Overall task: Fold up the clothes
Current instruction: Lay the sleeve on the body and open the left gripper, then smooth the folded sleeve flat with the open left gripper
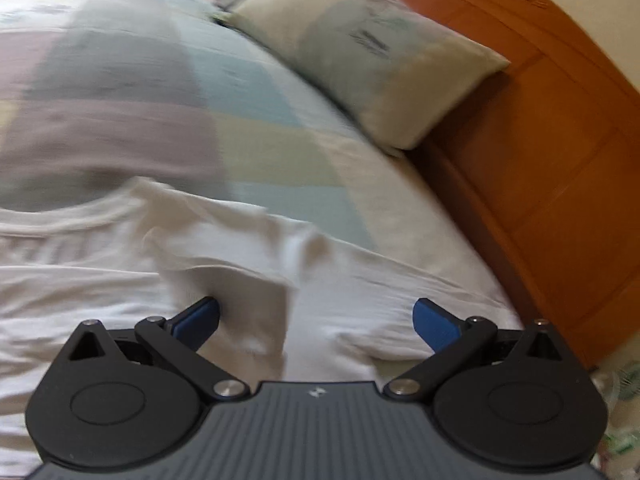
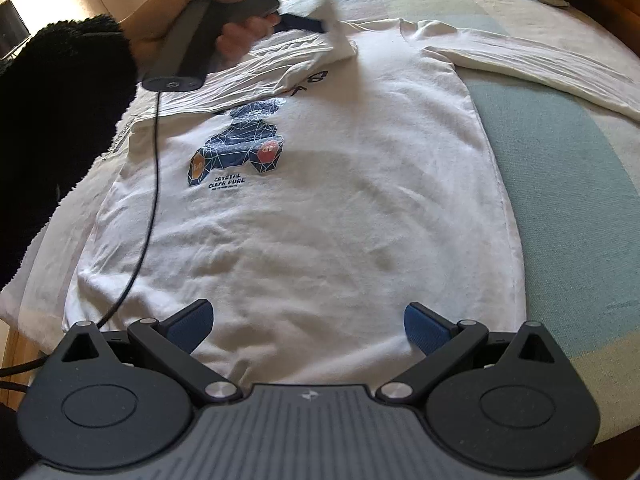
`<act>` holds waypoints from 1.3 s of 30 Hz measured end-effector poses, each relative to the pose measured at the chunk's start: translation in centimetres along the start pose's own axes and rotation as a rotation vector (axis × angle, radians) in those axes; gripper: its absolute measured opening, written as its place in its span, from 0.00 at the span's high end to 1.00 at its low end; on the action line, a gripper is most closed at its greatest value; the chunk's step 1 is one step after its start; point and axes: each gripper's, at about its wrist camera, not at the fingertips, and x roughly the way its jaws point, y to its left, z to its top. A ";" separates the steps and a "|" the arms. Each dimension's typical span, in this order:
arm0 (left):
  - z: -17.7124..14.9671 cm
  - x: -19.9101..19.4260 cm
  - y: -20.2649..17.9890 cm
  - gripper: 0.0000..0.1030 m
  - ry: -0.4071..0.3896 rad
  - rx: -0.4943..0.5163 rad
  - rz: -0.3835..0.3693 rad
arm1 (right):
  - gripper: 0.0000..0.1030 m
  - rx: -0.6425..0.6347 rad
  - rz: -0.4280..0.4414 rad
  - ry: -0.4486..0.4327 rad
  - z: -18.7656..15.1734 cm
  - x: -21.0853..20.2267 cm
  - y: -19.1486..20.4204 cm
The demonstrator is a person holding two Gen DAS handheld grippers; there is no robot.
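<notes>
White T-shirt flat on bed; one sleeve folded over chest, other sleeve still out. Left gripper wide, empty; right gripper wide over hem. Most folds remain.

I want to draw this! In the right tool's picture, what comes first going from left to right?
Fuzzy black sleeve → hand holding the left tool → bear print → spread-out sleeve → blue-green bedspread.

**White long-sleeve tee, half folded on the bed**

The white T-shirt lies flat, front up, blue bear print with "CRYSTAL CLEAR PURE" under it. One sleeve stretches straight out to the side. The other sleeve is folded in across the chest, its cuff end lifted slightly.
</notes>
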 end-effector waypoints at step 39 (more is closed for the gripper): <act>-12.9 -19.2 16.7 0.01 -0.356 -0.195 0.371 | 0.00 -0.041 -0.064 0.045 0.9 1.1 2.2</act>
